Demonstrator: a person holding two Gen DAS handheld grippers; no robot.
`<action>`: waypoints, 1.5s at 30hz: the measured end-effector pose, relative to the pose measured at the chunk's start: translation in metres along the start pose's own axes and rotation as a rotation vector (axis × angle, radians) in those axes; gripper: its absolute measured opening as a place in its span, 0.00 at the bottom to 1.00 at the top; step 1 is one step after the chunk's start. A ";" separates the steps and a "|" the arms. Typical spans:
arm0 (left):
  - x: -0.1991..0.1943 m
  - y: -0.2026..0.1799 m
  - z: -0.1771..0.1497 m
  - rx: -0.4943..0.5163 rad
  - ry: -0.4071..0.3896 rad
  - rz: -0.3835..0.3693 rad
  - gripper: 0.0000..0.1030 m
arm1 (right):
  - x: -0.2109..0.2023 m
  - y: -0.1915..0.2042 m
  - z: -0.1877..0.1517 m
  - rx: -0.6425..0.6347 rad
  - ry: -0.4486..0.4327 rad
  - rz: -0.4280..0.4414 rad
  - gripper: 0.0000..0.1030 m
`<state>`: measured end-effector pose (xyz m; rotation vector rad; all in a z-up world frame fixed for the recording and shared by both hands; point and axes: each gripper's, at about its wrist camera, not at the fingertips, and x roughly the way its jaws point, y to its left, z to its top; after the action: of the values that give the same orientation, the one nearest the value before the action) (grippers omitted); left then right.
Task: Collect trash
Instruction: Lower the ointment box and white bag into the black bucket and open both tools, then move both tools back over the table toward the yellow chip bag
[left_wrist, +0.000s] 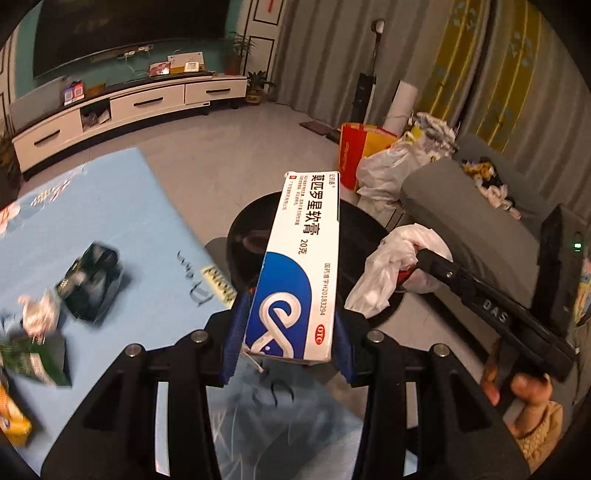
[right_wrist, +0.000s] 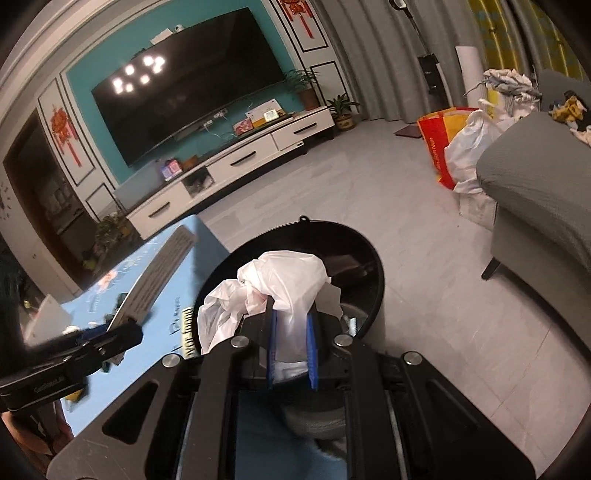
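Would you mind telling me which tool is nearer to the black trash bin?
Right. The right tool holds the white plastic bag over the bin; the left tool, holding the ointment box, is short of its rim.

The left hand-held gripper (left_wrist: 288, 332) clamps a blue-and-white ointment box (left_wrist: 299, 266) above the black bin (left_wrist: 247, 236).

- The white-and-blue ointment box (left_wrist: 299, 266) carries large Chinese characters, 莫匹罗星软膏, with "20克" beside them.
- Along its edge runs "国药准字H20183294".
- A red oval on its blue end reads "OTC".
- The black tool (left_wrist: 495, 314) at the right bears "DAS".
- Writing on the blue table cover (left_wrist: 110, 206) and on the red shopping bag (right_wrist: 436, 147) is too blurred to read.
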<state>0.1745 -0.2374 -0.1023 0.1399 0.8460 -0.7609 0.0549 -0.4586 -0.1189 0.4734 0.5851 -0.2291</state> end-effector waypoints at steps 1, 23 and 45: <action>0.010 -0.002 0.005 0.005 0.012 0.007 0.42 | 0.005 0.000 0.001 -0.004 0.003 -0.009 0.14; 0.040 -0.001 0.016 0.018 0.029 0.057 0.77 | 0.027 -0.004 0.004 -0.044 0.024 -0.063 0.48; -0.127 0.094 -0.109 -0.308 -0.009 0.203 0.97 | -0.028 0.095 -0.051 -0.217 0.190 0.198 0.86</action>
<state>0.1155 -0.0551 -0.1006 -0.0521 0.9149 -0.4345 0.0399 -0.3495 -0.1053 0.3414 0.7348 0.0688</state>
